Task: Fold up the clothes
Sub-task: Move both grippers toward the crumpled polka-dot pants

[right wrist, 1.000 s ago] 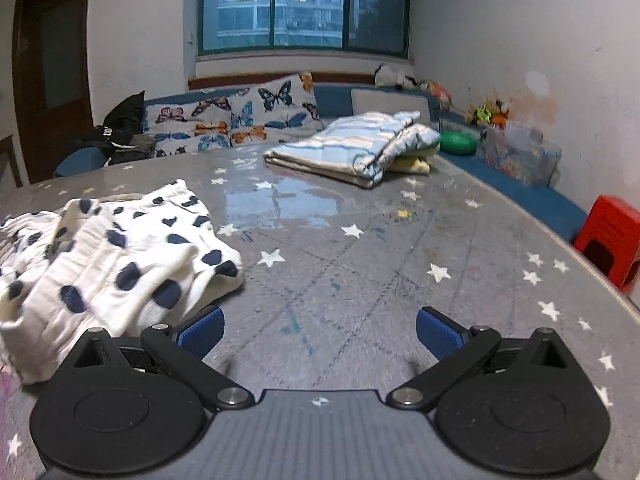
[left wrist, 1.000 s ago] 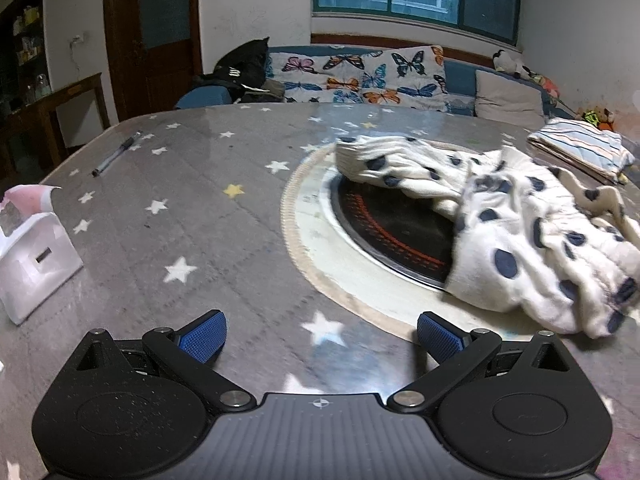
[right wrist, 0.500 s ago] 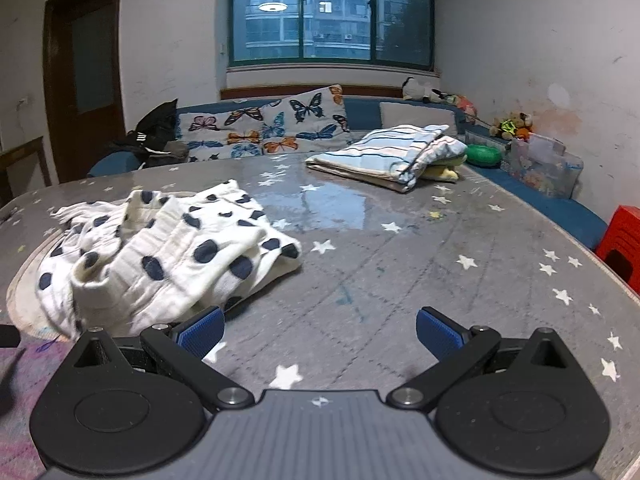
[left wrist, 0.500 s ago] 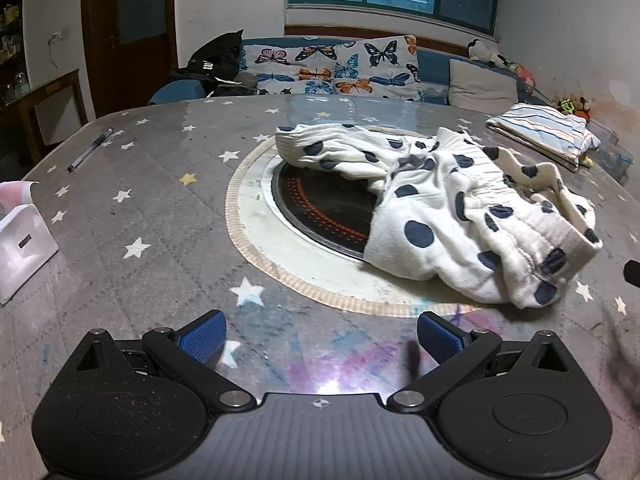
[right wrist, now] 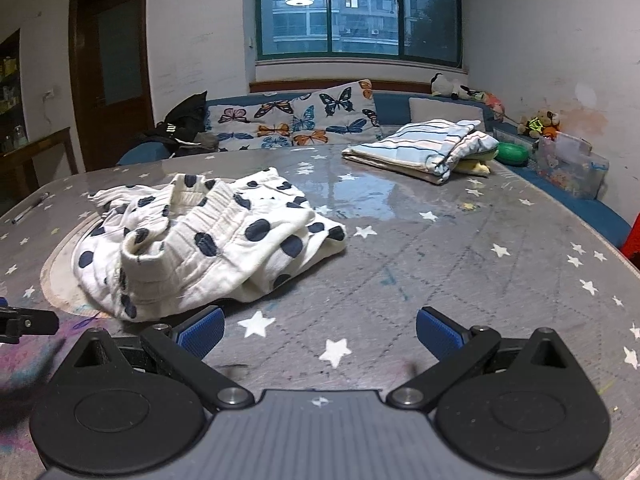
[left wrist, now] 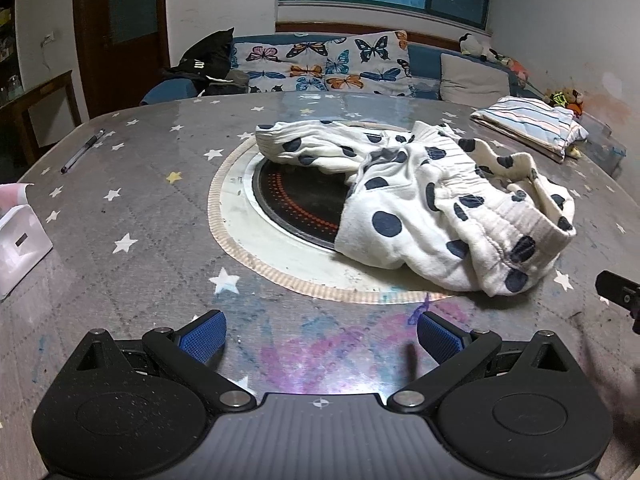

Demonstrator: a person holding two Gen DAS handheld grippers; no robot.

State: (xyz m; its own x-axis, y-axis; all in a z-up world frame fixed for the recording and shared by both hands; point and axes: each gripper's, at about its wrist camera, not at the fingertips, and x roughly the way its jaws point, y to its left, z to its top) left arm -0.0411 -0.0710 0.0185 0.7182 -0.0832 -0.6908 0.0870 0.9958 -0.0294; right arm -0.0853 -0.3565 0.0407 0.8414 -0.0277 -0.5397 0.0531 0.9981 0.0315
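Note:
A crumpled white garment with dark blue dots [left wrist: 432, 204] lies on the grey star-patterned table, partly over the round black hotplate [left wrist: 296, 204]. It also shows in the right wrist view [right wrist: 200, 240], ahead and to the left. My left gripper [left wrist: 320, 338] is open and empty, above the table in front of the garment. My right gripper [right wrist: 320, 334] is open and empty, with its left finger close to the garment's near edge. Each gripper shows at the edge of the other's view.
A folded striped cloth [right wrist: 424, 148] lies at the table's far right. A pen [left wrist: 82, 151] lies at the far left and a white box [left wrist: 20, 248] at the left edge. A sofa with butterfly cushions [right wrist: 304, 120] stands behind the table.
Both grippers have drawn back from the garment, which now sits farther off and more fully in view. The garment lies as it did; both grippers stay open.

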